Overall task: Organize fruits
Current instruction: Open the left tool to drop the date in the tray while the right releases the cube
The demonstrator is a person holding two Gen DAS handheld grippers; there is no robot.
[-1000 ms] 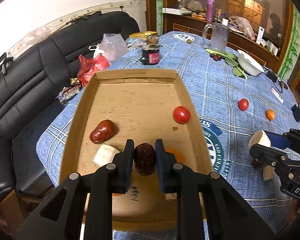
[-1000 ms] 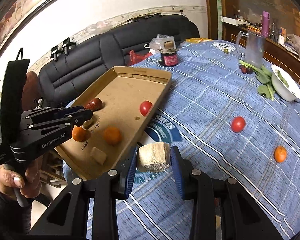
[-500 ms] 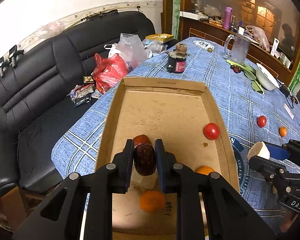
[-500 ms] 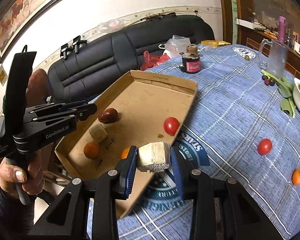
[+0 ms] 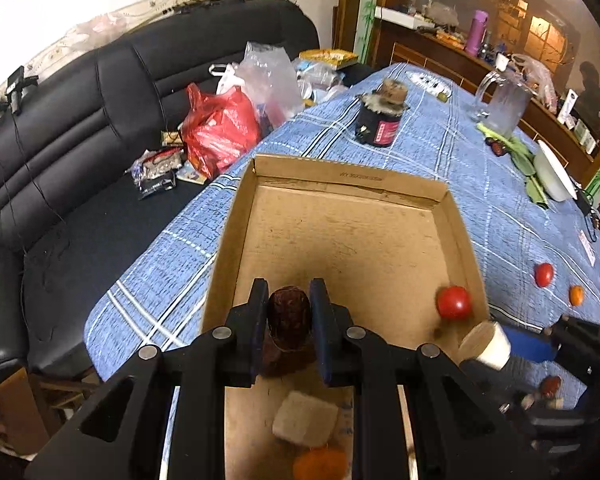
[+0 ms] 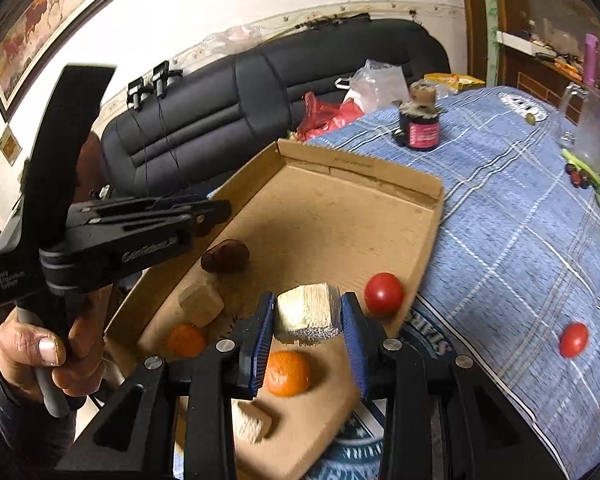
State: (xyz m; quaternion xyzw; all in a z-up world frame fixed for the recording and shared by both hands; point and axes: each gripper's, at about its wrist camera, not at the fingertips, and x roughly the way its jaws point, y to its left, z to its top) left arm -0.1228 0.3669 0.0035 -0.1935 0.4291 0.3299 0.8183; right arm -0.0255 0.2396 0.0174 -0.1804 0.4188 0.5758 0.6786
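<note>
Left wrist view: the left gripper (image 5: 289, 320) is clamped on a dark red date (image 5: 288, 318), held above the near left part of the cardboard tray (image 5: 350, 178). A red tomato (image 5: 453, 302) lies by the tray's right wall.

Right wrist view: the right gripper (image 6: 309, 316) is closed on a pale sugarcane chunk (image 6: 307, 313), held over the tray's near end, above an orange (image 6: 288, 373). The tray is carried by the blue-clothed worktop (image 6: 512, 240).

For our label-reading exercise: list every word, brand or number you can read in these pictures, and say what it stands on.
"STARS", partly hidden: round emblem on the tablecloth.
Left gripper body: brand too blurred to read; small white side label, also blurred.
Box rim print: too small.
Jar label: too small.
</note>
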